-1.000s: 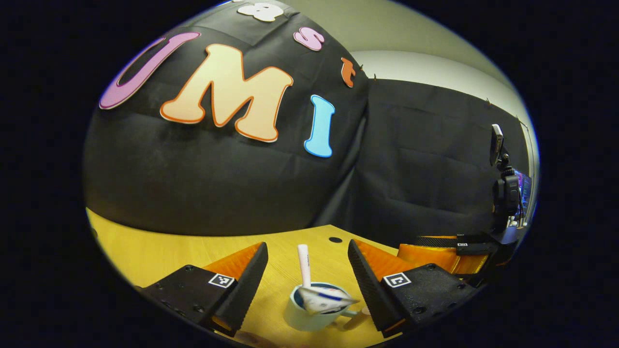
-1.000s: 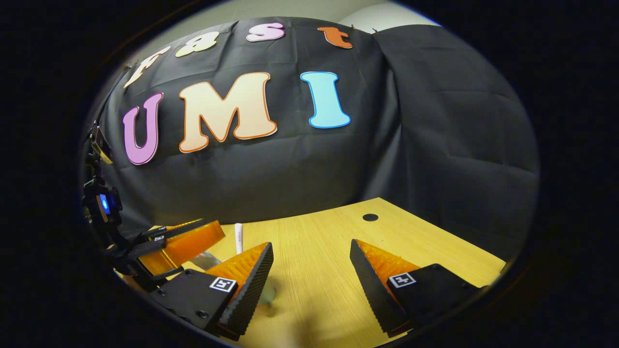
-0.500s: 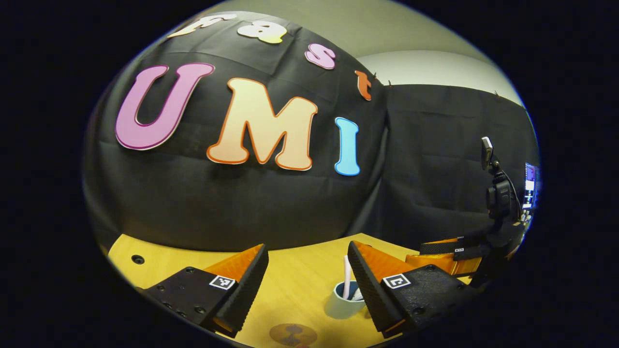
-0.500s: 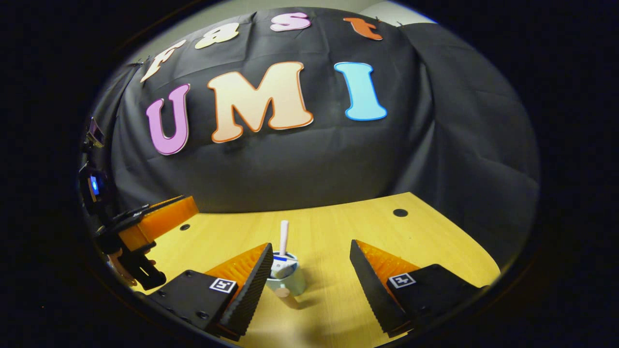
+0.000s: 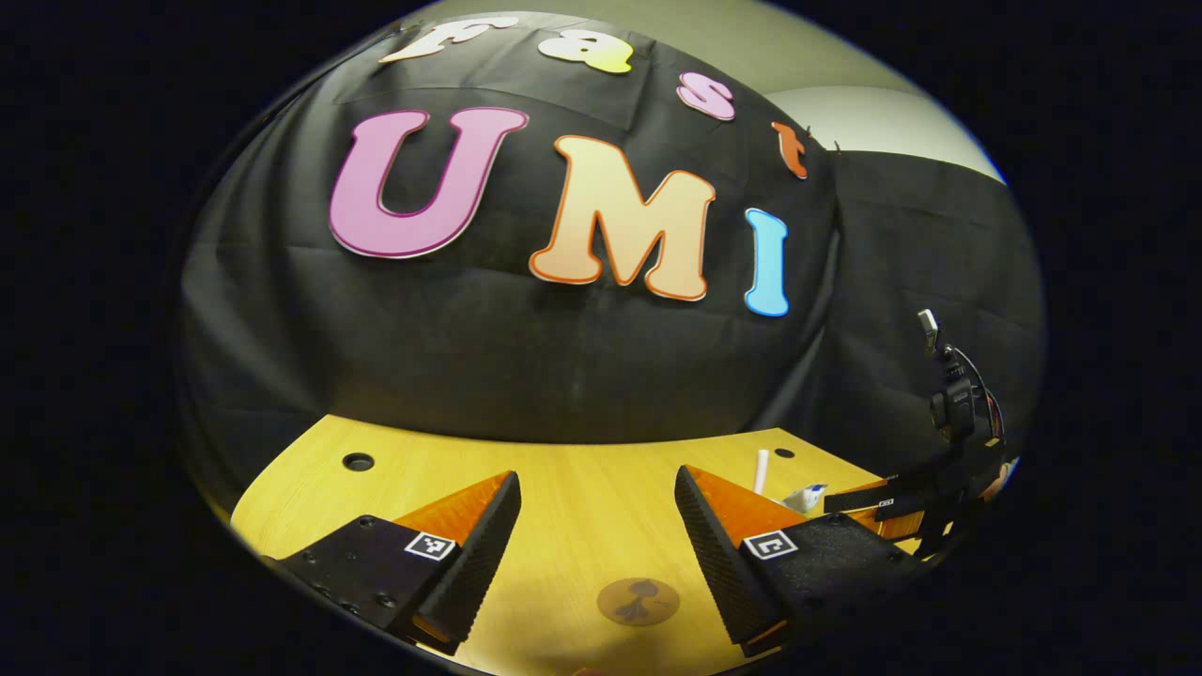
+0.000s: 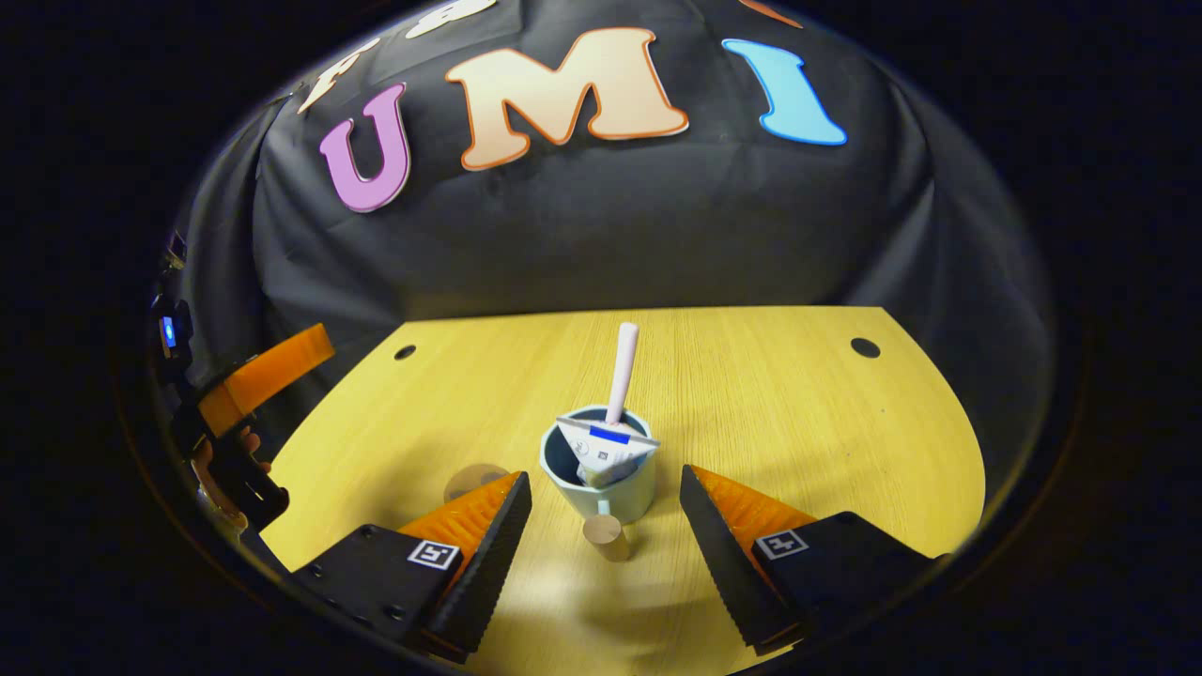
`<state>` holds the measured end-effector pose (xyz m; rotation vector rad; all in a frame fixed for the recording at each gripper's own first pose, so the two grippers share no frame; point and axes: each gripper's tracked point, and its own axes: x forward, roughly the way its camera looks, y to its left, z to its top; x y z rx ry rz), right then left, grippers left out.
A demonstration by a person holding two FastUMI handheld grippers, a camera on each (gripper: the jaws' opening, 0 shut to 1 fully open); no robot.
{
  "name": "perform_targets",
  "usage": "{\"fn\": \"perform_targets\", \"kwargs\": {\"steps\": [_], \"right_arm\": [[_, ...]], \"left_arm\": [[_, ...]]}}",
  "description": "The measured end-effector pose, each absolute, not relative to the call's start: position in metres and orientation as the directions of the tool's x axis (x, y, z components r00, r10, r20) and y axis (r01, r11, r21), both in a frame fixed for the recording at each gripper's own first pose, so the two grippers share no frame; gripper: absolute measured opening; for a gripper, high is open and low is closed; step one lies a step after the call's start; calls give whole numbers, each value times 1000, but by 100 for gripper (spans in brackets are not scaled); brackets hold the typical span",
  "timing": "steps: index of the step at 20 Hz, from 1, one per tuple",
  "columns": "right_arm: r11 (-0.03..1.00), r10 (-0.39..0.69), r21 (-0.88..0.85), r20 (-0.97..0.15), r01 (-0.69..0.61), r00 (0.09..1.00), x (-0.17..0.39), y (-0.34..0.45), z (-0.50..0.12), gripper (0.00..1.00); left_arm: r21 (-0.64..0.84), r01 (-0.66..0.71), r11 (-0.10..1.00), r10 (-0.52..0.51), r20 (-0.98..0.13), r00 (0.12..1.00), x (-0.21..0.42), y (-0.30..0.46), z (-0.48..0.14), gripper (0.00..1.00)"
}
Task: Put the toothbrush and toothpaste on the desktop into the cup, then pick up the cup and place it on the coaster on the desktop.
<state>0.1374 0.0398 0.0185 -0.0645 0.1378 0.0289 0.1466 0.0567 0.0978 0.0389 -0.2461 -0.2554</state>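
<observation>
The right hand-held gripper hovered released before the pale blue ceramic cup, which held the white toothbrush and crumpled white toothpaste tube on the wooden tabletop. Its stubby handle faced the jaws. An off-centre pinch could tip the top-heavy cup short of the round brown coaster, which lay between the released left hand-held gripper's fingers.

1. Left gripper low over wooden desktop, fingers spread wide, nothing between them.
2. Round brown coaster flat on desktop, between the fingertips, nearer the right finger; bare.
3. Toothbrush upright just past the right finger, white handle end up.
4. Toothpaste beside it, leaning; cup beneath hidden behind the finger, likely holding both.
5. Right gripper at far right edge, close by toothpaste; grip state unclear.
6. Round cable hole at desktop's left rear.
</observation>
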Motion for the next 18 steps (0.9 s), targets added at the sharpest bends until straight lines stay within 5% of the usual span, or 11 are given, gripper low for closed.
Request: {"fn": "perform_targets", "kwargs": {"steps": [12,13,15,16,17,18], "right_arm": [[976,-30,-197,-528,-88,849,178,34,-39,98],[976,-40,-200,-549,-85,835,179,32,-44,95],[974,-59,-211,-576,-79,815,180,27,-48,74],[975,-61,-208,-587,-77,807,180,27,-50,75],[977,-61,-200,-596,-74,800,180,28,-52,58],[978,-55,-191,-609,-79,792,179,29,-56,57]], "left_arm": [[25,95,995,-98,118,988,135,109,44,95],[23,88,996,-91,114,989,135,112,43,95],[19,79,997,-81,105,991,134,115,41,95],[15,77,997,-78,101,992,133,117,39,95],[10,76,997,-76,96,992,134,116,39,95],[8,74,997,-75,90,993,134,117,36,95]]}}
